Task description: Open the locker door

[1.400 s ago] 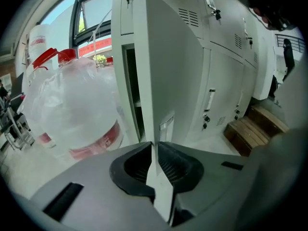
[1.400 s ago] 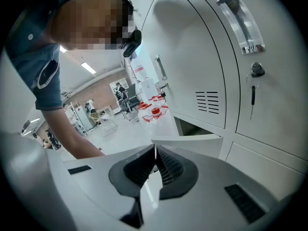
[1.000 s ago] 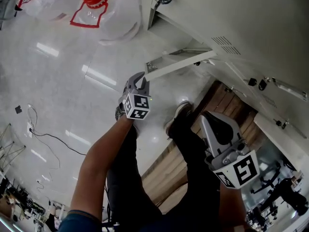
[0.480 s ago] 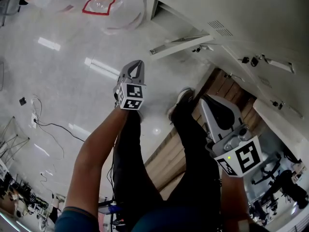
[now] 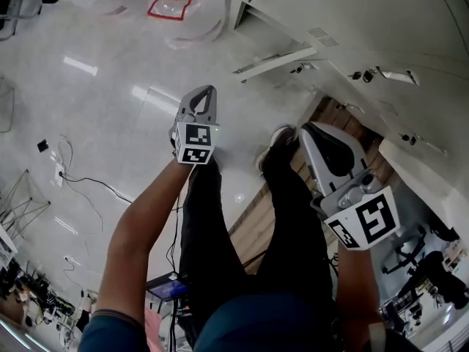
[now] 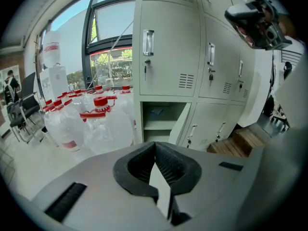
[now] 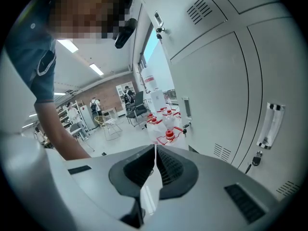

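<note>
Locker door (image 6: 179,124): bottom row of the grey locker bank (image 6: 168,47), first column by the window. It stands swung out, hinged on its right edge, well off its frame. Judged from that, the opening looks done; nothing left that I can see except maybe swinging it wider.

Neither tool is on the door.
- Left gripper (image 6: 155,146): jaws fully together, tips meeting, nothing between them. It's held up in the air, well apart from the door, pointing toward the lockers.
- Right gripper (image 7: 155,150): jaws also closed tip to tip and empty. It points along the upper locker fronts, touching none.

Containers:
- Open compartment (image 6: 166,108): one shelf (image 6: 156,125) across the middle. A small flat bluish item (image 6: 155,112) lies in the upper part; can't tell what it is. Lower part looks bare, though it's in shadow.
- Neighbouring lockers are all shut, so contents unseen.
- Water jugs (image 6: 103,126): big clear ones w/ red caps and red handles, clustered on the floor (image 5: 110,86) left of the open locker. Fill level not readable.

Wooden platform (image 6: 240,141) at the foot of the lockers to the right.
</note>
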Motion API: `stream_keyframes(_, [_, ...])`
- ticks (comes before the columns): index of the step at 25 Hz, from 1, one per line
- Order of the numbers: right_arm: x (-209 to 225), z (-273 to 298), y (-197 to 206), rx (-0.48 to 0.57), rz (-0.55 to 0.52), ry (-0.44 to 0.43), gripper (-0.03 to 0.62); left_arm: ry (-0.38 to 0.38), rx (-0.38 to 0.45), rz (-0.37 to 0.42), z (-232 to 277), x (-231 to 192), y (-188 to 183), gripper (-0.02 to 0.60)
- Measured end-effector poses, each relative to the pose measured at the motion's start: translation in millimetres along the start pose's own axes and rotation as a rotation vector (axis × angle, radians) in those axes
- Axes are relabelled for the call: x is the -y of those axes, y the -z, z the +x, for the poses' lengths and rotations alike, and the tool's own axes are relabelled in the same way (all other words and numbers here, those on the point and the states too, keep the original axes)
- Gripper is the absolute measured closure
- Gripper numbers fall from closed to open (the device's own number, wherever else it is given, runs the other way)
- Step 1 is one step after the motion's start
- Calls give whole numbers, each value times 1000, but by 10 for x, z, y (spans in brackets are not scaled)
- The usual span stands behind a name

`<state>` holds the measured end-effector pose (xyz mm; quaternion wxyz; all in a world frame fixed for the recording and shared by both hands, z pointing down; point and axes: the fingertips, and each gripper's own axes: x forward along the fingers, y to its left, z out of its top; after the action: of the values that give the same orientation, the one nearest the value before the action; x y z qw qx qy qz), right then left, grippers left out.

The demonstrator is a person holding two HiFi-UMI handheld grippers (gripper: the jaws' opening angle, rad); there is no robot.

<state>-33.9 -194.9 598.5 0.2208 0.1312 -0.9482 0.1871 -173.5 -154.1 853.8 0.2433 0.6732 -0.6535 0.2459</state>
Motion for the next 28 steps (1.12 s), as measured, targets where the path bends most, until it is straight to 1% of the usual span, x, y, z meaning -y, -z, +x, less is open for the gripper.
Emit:
stream_keyframes(6, [-168, -135, -380, 1, -27, 5, 557, 1, 50, -34, -513, -54, -566, 565])
stream_keyframes(11, [-325, -250, -795, 22, -49, -3, 557, 17, 86, -30, -891, -85, -1056, 565])
stream_keyframes(14, [-442, -306, -1012, 33, -66, -16, 557, 11, 115, -31, -1121, -146, -1361, 565])
stream_keyframes(23, [-770, -540, -1746, 62, -138, -50, 557, -36, 195, -37, -1882, -380, -2216, 565])
stream_keyframes(28, [-874, -735, -2191, 77, -176, -46, 557, -77, 265, -46, -2362, -548, -2758, 565])
